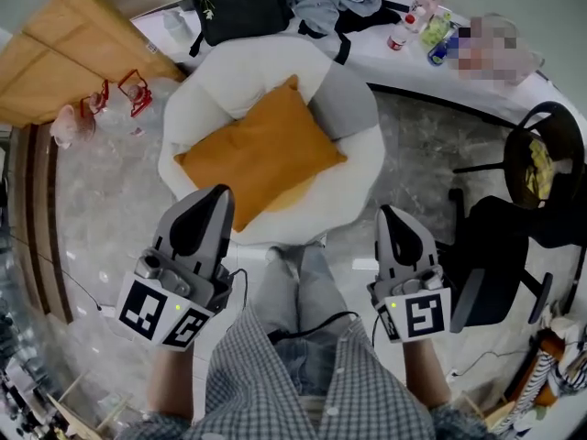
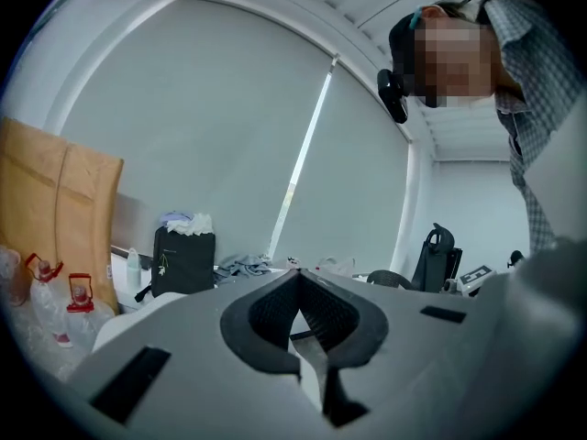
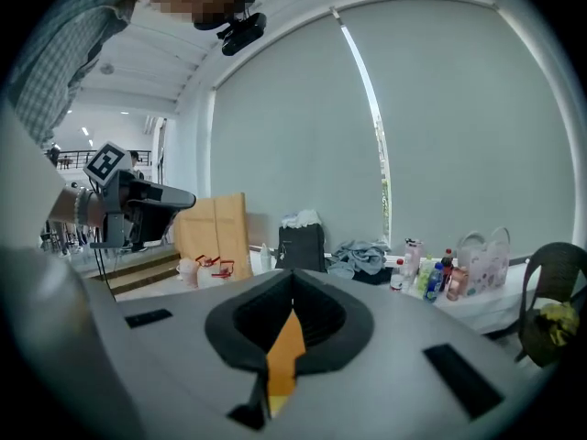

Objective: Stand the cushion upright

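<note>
Head view: orange cushion (image 1: 261, 154) lies flat on white armchair (image 1: 220, 76), prob. soft, light & floppy, so grab far corners; left gripper (image 1: 215, 198) & right gripper (image 1: 390, 216) jaws clenched, empty.

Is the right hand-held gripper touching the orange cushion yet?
Apart. In the head view the right hand-held gripper is clear of the orange cushion, with the white seat showing between them.

one orange cushion (image 1: 261, 149), one white armchair (image 1: 362, 159), one black bag (image 1: 237, 3), two red-handled jugs (image 1: 136, 93), left gripper (image 1: 220, 192) plus right gripper (image 1: 386, 212), making two.
</note>
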Demonstrator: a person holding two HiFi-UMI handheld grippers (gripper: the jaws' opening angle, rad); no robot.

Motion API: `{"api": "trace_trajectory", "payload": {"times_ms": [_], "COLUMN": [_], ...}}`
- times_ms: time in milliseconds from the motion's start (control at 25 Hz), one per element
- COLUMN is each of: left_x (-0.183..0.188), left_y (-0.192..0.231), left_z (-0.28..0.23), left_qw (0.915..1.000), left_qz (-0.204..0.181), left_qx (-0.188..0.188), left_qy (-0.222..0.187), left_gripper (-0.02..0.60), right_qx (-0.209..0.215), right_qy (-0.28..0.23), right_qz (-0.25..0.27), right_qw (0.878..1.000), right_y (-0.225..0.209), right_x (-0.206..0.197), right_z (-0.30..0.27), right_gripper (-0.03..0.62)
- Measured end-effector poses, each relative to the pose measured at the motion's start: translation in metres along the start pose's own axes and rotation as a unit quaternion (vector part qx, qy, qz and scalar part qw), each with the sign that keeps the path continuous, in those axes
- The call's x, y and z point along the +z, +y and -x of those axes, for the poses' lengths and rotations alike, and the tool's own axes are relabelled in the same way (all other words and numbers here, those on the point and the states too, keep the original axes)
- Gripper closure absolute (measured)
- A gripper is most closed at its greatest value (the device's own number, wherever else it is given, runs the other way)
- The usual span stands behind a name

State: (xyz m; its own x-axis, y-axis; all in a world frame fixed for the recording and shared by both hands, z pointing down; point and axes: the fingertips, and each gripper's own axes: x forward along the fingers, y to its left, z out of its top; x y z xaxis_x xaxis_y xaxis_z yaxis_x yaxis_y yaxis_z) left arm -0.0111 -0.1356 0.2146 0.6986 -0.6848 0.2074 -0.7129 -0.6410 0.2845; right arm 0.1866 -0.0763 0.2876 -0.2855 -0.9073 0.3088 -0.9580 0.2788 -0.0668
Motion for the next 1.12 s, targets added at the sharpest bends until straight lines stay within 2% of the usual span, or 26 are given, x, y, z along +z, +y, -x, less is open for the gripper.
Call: {"api": "trace_trajectory", "payload": {"times_ms": [200, 360, 600, 760, 960, 1120], "left_x": [-0.022, -0.058, -0.11, -0.142, -0.181, -0.217], "left_y": [0.021, 0.041, 0.083, 0.11, 0.128, 0.143], "left_z": [-0.036, -0.072, -0.14, -0.185, -0.23, -0.262], "left_qw": [0.999, 0.9955, 0.9808, 0.972, 0.9437, 0.92], "left_qz": [-0.013, -0.03, -0.084, -0.102, -0.153, -0.202], "left_qx": [-0.029, -0.051, -0.073, -0.085, -0.138, -0.149], "left_qy": [0.031, 0.075, 0.16, 0.194, 0.259, 0.301], "left_gripper": [0.577, 0.577, 0.577, 0.577, 0.577, 0.57], "right_qx": [-0.015, -0.026, -0.033, -0.03, -0.028, -0.018], "right_qy": [0.024, 0.049, 0.085, 0.13, 0.173, 0.194], "right_qz": [-0.011, -0.01, -0.018, -0.001, 0.039, 0.043], "right_qw": [1.0, 0.998, 0.996, 0.991, 0.984, 0.98], "right_y": [-0.01, -0.017, -0.027, -0.035, -0.05, -0.065], "right_x": [-0.043, -0.087, -0.155, -0.214, -0.261, -0.296], "right_z": [-0.03, -0.05, -0.089, -0.113, -0.139, -0.157], "right_gripper": [0.588, 0.588, 0.588, 0.588, 0.588, 0.588]}}
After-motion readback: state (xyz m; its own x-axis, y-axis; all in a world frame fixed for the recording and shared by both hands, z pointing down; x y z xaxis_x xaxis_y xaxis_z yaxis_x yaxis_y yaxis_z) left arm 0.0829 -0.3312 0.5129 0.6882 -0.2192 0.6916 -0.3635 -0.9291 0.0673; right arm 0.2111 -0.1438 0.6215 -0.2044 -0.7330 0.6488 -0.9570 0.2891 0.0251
